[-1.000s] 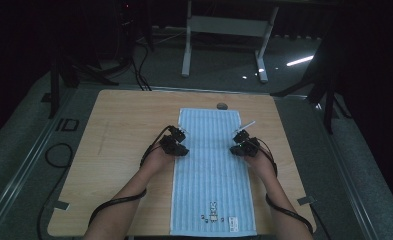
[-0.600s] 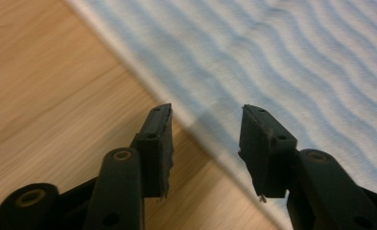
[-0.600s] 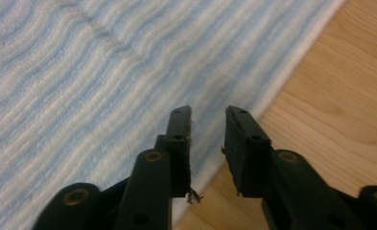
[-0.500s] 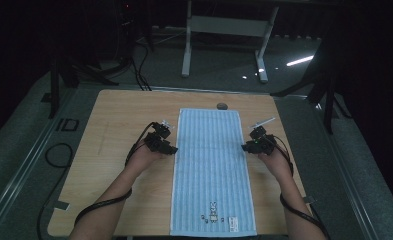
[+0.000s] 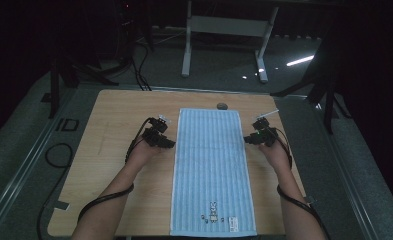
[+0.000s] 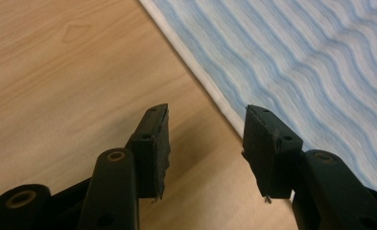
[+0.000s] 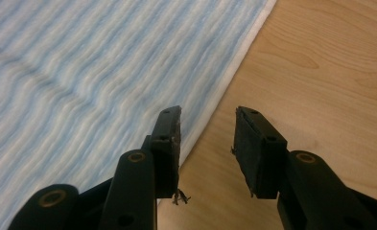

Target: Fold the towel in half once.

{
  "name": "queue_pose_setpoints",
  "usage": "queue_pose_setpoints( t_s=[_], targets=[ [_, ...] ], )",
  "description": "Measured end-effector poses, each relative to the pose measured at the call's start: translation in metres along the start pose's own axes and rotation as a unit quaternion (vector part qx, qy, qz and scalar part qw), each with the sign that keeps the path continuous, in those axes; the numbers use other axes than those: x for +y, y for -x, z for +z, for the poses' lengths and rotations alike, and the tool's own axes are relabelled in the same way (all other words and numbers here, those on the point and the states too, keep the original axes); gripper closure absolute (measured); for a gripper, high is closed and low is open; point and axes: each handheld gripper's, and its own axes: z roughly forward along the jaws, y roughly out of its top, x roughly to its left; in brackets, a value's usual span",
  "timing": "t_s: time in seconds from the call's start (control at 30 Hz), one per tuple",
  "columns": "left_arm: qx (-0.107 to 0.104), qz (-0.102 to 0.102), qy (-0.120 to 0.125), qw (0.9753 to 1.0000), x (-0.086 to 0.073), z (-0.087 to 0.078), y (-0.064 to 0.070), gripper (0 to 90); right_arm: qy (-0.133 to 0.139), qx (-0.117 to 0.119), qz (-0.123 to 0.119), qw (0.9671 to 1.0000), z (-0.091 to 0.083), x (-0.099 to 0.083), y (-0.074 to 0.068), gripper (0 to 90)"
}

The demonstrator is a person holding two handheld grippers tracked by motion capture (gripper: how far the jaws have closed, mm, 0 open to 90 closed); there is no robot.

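Observation:
A light blue striped towel (image 5: 211, 165) lies flat and lengthwise down the middle of the wooden table (image 5: 109, 125). My left gripper (image 5: 170, 144) is at its left edge, open, jaws just above the wood beside the white hem (image 6: 195, 67). My right gripper (image 5: 247, 140) is at the right edge, open, one jaw over the towel (image 7: 80, 76) and the other over bare wood. Nothing is held between either pair of jaws. The left gripper (image 6: 206, 139) and the right gripper (image 7: 206, 139) both sit low to the table.
A small dark round object (image 5: 222, 105) lies on the table just beyond the towel's far end. A small printed label (image 5: 214, 218) marks the towel's near end. A white stand (image 5: 224, 30) and cables are on the floor behind the table.
Both grippers moved outward from the towel's upper area to its side edges and slightly toward the person. The towel lies as before.

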Motion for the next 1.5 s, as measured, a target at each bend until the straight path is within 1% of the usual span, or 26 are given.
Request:
queue_pose_setpoints(
  t_s=[0.1,0.17,0.23,0.33,0.4,0.47,0.57,0.63,0.7,0.73,0.8,0.83,0.87,0.9,0.97,1.0,1.03,1.07,1.1,1.13,1.23,1.3,1.37,1.4,1.47,1.5],
  targets=[
    [0.009,-0.002,0.001,1.0000,0.005,0.006,-0.002,51.5,-0.012,-0.011,0.002,0.9999,0.012,0.006,0.000,62.1],
    [0.014,-0.002,0.004,0.9999,0.007,0.011,-0.003,51.5,-0.014,-0.014,0.001,0.9998,0.016,0.007,0.000,62.1],
    [0.008,-0.007,0.008,0.9999,0.009,0.014,-0.005,51.5,-0.021,-0.011,0.004,0.9997,0.022,0.008,0.000,62.1],
    [0.015,-0.007,0.006,0.9998,0.012,0.020,-0.006,51.4,-0.028,-0.008,0.007,0.9996,0.031,0.008,0.000,62.0],
    [0.005,-0.012,0.011,0.9999,0.013,0.024,-0.007,51.5,-0.029,-0.009,0.009,0.9995,0.033,0.008,0.000,62.1],
    [0.006,-0.007,0.010,0.9999,0.015,0.028,-0.005,51.5,-0.022,-0.002,0.019,0.9996,0.035,0.007,0.000,62.2],
    [0.005,-0.004,0.006,1.0000,0.017,0.033,-0.001,51.5,-0.026,-0.003,0.022,0.9994,0.039,0.006,0.000,63.4],
    [-0.006,-0.005,0.002,1.0000,0.019,0.036,0.001,51.5,-0.029,-0.004,0.021,0.9994,0.043,0.005,0.000,65.5],
    [0.003,0.006,-0.002,1.0000,0.020,0.038,0.005,51.6,-0.030,-0.009,0.017,0.9994,0.044,0.006,-0.002,67.0],
    [0.006,0.006,-0.002,1.0000,0.020,0.039,0.006,51.6,-0.030,-0.009,0.017,0.9994,0.044,0.006,-0.002,67.0],
    [0.014,0.008,-0.001,0.9999,0.020,0.039,0.008,56.2,-0.028,-0.013,0.009,0.9995,0.045,0.006,-0.005,71.9],
    [0.010,0.006,0.002,0.9999,0.020,0.039,0.009,60.4,-0.030,-0.013,0.008,0.9994,0.045,0.006,-0.007,75.2],
    [0.001,0.001,0.006,1.0000,0.020,0.040,0.009,65.7,-0.030,-0.012,0.006,0.9995,0.045,0.006,-0.008,78.3],
    [0.005,0.003,0.006,1.0000,0.020,0.040,0.009,74.9,-0.031,-0.009,0.003,0.9995,0.045,0.007,-0.010,84.6],
    [-0.006,0.001,0.006,1.0000,0.020,0.041,0.009,83.3,-0.033,-0.010,0.000,0.9994,0.045,0.007,-0.012,87.1],
    [-0.001,0.008,0.006,1.0000,0.020,0.040,0.010,86.0,-0.035,-0.011,0.000,0.9993,0.045,0.008,-0.013,87.6],
    [0.001,0.011,0.006,0.9999,0.020,0.039,0.010,86.9,-0.038,-0.014,-0.001,0.9992,0.045,0.008,-0.014,87.9],
    [-0.005,0.007,0.012,0.9999,0.021,0.036,0.010,87.5,-0.038,-0.014,-0.003,0.9992,0.044,0.009,-0.014,88.2],
    [-0.009,0.004,0.018,0.9998,0.022,0.033,0.009,87.7,-0.034,-0.014,-0.005,0.9993,0.041,0.010,-0.014,88.2],
    [-0.013,0.008,0.022,0.9997,0.023,0.029,0.009,87.7,-0.030,-0.012,-0.005,0.9995,0.038,0.010,-0.014,88.3],
    [-0.016,0.013,0.035,0.9992,0.024,0.016,0.010,88.0,-0.009,-0.004,-0.007,0.9999,0.023,0.012,-0.014,88.3],
    [-0.029,0.009,0.048,0.9984,0.024,0.007,0.011,88.1,0.008,-0.002,-0.011,0.9999,0.010,0.012,-0.015,88.3],
    [-0.022,0.020,0.053,0.9981,0.021,-0.001,0.015,88.1,0.015,0.002,-0.018,0.9997,0.002,0.010,-0.017,88.2],
    [-0.033,0.021,0.053,0.9978,0.020,-0.004,0.016,88.1,0.014,0.003,-0.023,0.9996,-0.001,0.009,-0.019,88.2],
    [-0.027,0.032,0.057,0.9975,0.014,-0.011,0.020,88.0,0.011,0.002,-0.032,0.9994,-0.006,0.005,-0.022,88.2],
    [-0.032,0.037,0.055,0.9973,0.012,-0.012,0.022,88.0,0.010,0.006,-0.039,0.9992,-0.008,0.001,-0.024,88.2]
  ],
)
